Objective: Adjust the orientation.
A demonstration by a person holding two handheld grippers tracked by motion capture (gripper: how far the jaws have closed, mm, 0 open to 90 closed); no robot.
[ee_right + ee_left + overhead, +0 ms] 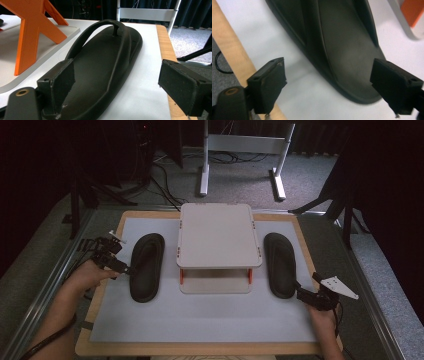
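Currently: left tongs (121, 268) and right tongs (298, 291) both gape, each straddling a black rubber flip-flop's (146, 266) heel at mid-frame; risk: thin edge slipping free.

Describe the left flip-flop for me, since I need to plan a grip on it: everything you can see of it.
The left flip-flop is black, looks like rubber or foam, with a raised rim and a Y-shaped strap. It lies flat, sole down, on the white mat, lengthwise, left of the white two-tier stand and apart from it. The left gripper is at its outer edge, jaws open, one pad on each side of the heel end; contact cannot be told.
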